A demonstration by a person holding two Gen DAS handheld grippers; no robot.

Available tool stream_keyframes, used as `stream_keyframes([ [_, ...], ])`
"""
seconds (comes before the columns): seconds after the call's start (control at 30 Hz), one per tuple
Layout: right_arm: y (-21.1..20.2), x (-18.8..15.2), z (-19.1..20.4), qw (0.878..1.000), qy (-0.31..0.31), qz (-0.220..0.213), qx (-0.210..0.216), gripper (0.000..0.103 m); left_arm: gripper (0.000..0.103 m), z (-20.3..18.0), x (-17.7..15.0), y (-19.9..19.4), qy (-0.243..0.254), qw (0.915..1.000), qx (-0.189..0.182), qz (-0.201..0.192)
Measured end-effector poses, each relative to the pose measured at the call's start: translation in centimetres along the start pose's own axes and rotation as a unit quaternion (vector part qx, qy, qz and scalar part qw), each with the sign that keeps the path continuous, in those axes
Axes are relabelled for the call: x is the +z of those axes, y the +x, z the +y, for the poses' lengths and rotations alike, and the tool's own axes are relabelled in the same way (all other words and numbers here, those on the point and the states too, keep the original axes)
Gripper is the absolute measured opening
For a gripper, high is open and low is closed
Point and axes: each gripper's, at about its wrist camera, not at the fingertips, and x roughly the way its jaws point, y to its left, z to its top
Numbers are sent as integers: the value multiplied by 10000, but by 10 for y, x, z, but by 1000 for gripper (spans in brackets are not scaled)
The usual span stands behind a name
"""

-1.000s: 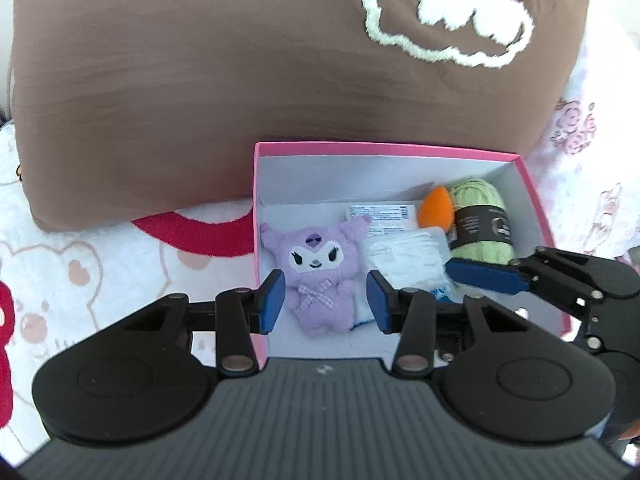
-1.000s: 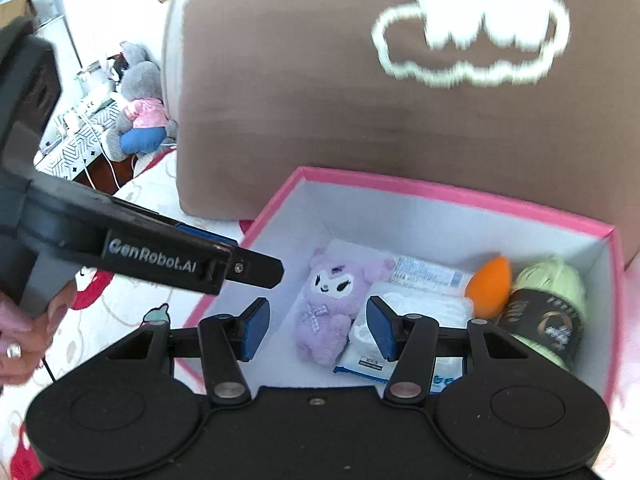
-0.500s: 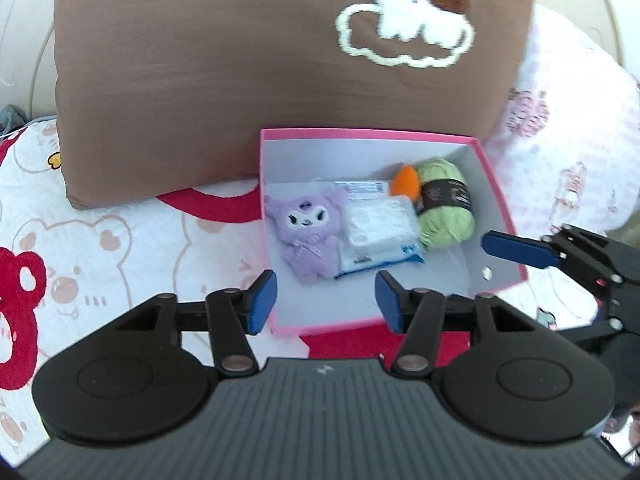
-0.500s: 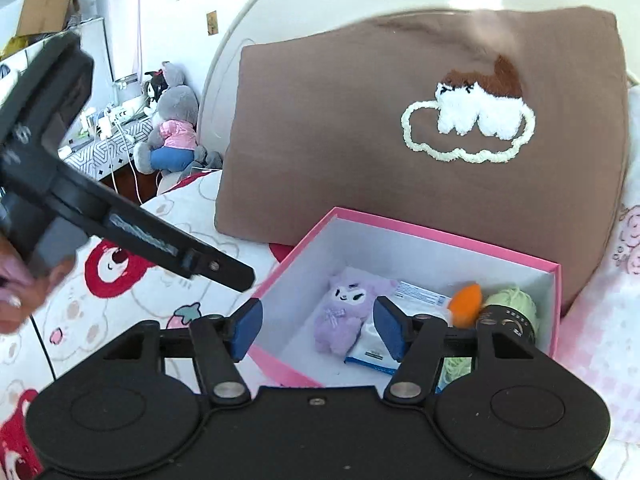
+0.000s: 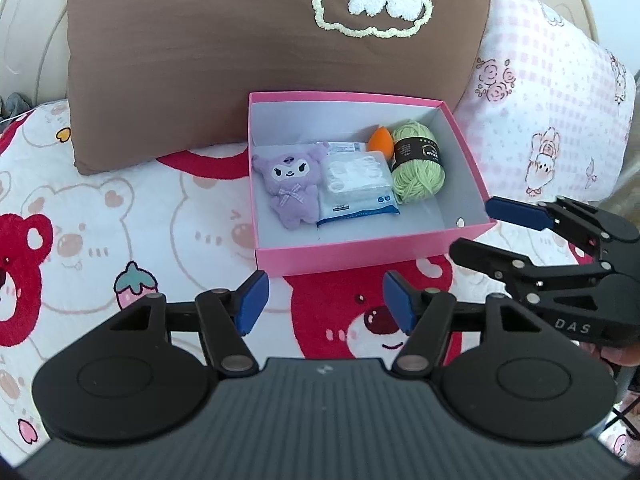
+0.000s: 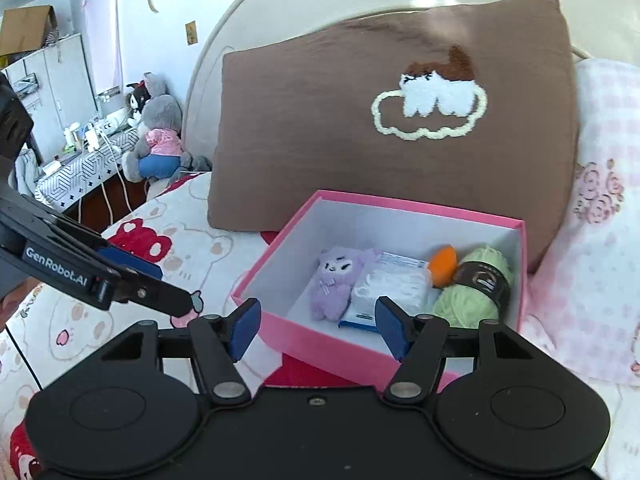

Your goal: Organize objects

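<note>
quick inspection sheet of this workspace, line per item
surface: bear-print blanket on a bed
job's things: pink box holding purple plush, wipes pack, orange sponge, green yarn
clutter: nothing seen
grippers: left gripper and right gripper both open, empty, short of the box
cables: white cords hanging off the side table
surroundings: brown pillow behind the box, pink pillow, grey plush beside the bed
</note>
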Motion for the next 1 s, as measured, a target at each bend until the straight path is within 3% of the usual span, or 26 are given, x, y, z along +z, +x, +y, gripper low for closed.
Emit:
stream_keyframes([
  [0.13, -11, -5, 0, 9998, 47, -20, -169, 78, 64, -2, -6, -1, -55, 10000, -6, -65],
  [0.2, -13, -6, 0, 9993, 144, 43, -350, 92, 66, -5, -8, 0, -34, 9999, -45, -102],
  [0.27, -13, -8, -2, 9978, 309, 112, -573, 97, 67, -6, -10, 3, -44, 9999, -48, -82],
  [0.43, -17, -15, -10, 9934, 764, 286, -808, 98, 69, -9, -16, 4, -49, 10000, -10, 13],
  [0.5, -22, -17, -11, 9923, 837, 274, -867, 99, 83, -10, -18, 0, -50, 10000, -3, -42],
  [0.67, -34, -20, -5, 9870, 953, 652, -1118, 100, 98, -8, -28, -8, -166, 9998, -68, -88],
  [0.83, -50, -23, 5, 9884, 824, 804, -986, 103, 103, -9, -40, -11, -227, 9997, -37, -34],
  [1.0, -60, -25, 9, 9850, 805, 976, -1170, 103, 103, -12, -47, -11, -157, 9998, 21, 106],
])
